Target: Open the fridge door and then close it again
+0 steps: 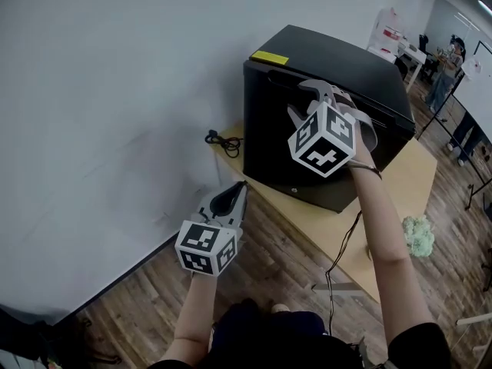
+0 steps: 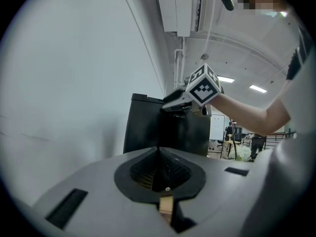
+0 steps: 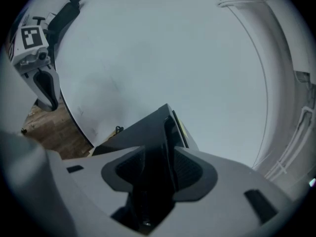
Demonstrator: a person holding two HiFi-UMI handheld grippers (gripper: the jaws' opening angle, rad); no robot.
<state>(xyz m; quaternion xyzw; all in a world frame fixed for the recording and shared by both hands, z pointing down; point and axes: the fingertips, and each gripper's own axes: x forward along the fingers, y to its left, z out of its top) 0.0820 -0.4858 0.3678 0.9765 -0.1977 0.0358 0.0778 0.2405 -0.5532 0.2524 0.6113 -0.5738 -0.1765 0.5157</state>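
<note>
This is an open-plan office or lab workroom. A bare white wall (image 1: pixel 115 91) runs ahead and to the left of the left gripper (image 1: pixel 240 191), wood-plank floor (image 1: pixel 261 260) lies beneath that gripper, and a black mini fridge (image 1: pixel 330 60) stands on a plain light wooden table (image 1: pixel 400 183) just under the right gripper (image 1: pixel 301 100). Well beyond the right gripper and off to its right are white desks (image 1: pixel 407 52) and people (image 1: pixel 446 79) standing in the same open room. High above the left gripper a wall-mounted air-conditioning unit (image 2: pixel 180 9) has pipes (image 2: pixel 178 65) running down under it, and strip lights (image 2: pixel 257 88) line the ceiling past the fridge.
</note>
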